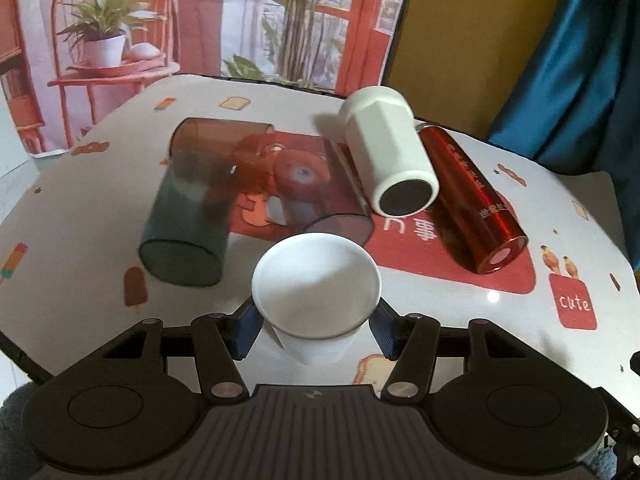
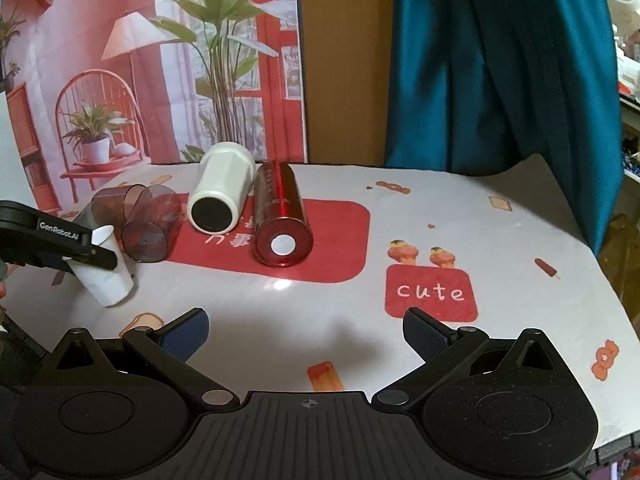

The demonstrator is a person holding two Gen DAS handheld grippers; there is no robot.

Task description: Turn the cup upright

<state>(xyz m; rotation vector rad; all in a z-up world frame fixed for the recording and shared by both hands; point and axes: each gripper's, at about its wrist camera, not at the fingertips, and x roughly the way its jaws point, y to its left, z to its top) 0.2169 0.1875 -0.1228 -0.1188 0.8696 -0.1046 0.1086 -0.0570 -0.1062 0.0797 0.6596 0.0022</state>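
The left gripper (image 1: pixel 316 330) is clamped on the white paper cup (image 1: pixel 316 296), its two blue-padded fingers (image 1: pixel 246 330) pressing the cup's sides just below the flared rim. From the left wrist view the cup's mouth faces up and toward the far edge of the table. From the right wrist view the same cup (image 2: pixel 105 270) sits near the table's left edge, its base on or just above the cloth and its body tilted, mouth leaning left; the left gripper (image 2: pixel 86 254) reaches in from that edge. Whether the base truly touches the cloth I cannot tell.

The right gripper (image 2: pixel 306 336) hangs over the near edge of the table with its jaws spread wide and nothing between them, the blue pads (image 2: pixel 188 332) well apart.

Just beyond the paper cup, a dark smoky tumbler (image 1: pixel 186 224) lies on its side toward the left, and a reddish see-through tumbler (image 1: pixel 316 188) lies beside it, the two overlapping at their far ends. Further toward the middle, a white flask (image 1: pixel 390 156) lies on its side with its dark base facing the near edge, touching a red metal bottle (image 1: pixel 470 196) that lies alongside it on the right. All rest on a white tablecloth (image 2: pixel 500 248) printed with red panels, one reading "cute", plus ice lollies and toast. Behind the far edge hangs a printed backdrop (image 2: pixel 140 60) and a teal curtain (image 2: pixel 500 60).
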